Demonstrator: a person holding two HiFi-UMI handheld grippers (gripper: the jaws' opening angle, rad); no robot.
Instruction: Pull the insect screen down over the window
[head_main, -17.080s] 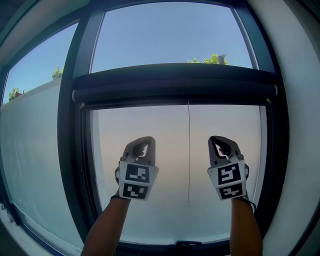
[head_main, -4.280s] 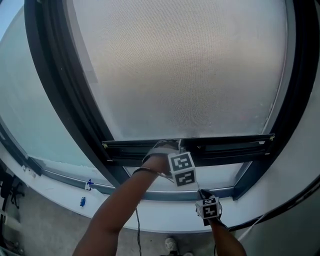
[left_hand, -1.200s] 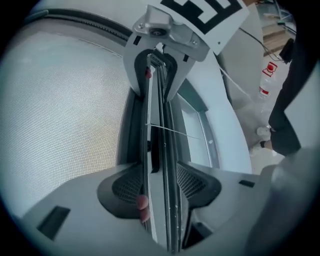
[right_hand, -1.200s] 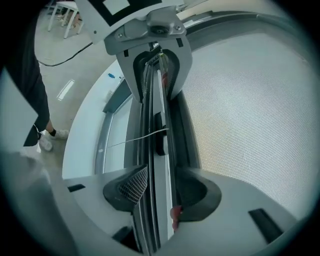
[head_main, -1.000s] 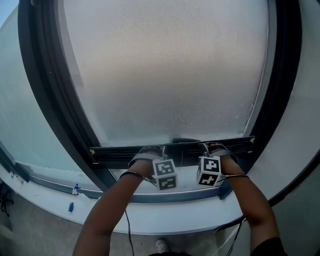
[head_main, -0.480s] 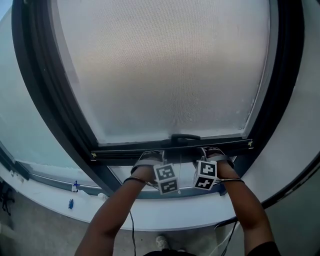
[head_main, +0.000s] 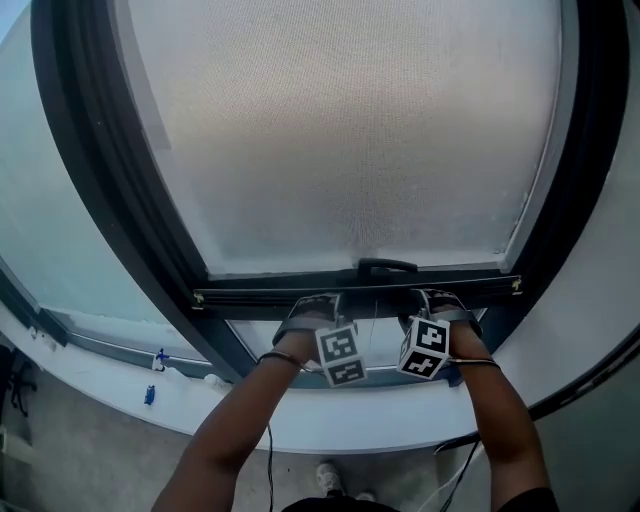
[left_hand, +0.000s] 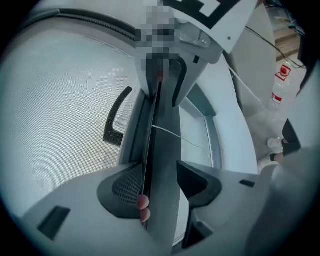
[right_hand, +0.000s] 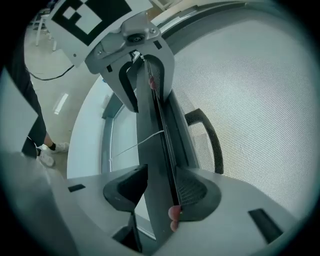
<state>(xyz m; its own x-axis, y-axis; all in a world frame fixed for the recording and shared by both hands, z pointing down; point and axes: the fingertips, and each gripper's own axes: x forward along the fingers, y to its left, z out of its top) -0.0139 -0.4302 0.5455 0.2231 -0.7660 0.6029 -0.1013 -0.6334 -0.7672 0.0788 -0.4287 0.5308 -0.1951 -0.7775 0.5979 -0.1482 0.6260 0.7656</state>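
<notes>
Insect screen (head_main: 350, 130) is down over most of the window, grey mesh filling the dark window frame (head_main: 105, 200) side to side. Its bottom bar (head_main: 250, 296) sits near the frame's lower edge, w/ a narrow strip of bare glass (head_main: 250, 332) showing under it. Both grippers are on that bar, close together around its middle: left gripper (head_main: 312, 303) just left of the black handle (head_main: 387, 266), right gripper (head_main: 437, 298) just right of it, forearms reaching up from below. Left gripper view: the jaws are closed on the bar (left_hand: 162, 150), one pad on the mesh side, the other on the glass side, bar running straight away btw them; the right gripper (left_hand: 167, 82) shows further along, clamped on the same bar, handle (left_hand: 116, 117) off to the mesh side. Right gripper view mirrors this: jaws gripping the bar (right_hand: 152, 150) from both faces, left gripper (right_hand: 140, 70) further along, also pinching it, handle (right_hand: 210, 137) on the mesh side. A thin white cord (left_hand: 175, 136) leaves the bar btw the two grippers and crosses the glass side; also seen at (right_hand: 137, 143). Below the frame's lower edge runs a pale curved sill (head_main: 330, 425), and under that the floor (head_main: 80, 450) w/ a shoe (head_main: 328, 476)
</notes>
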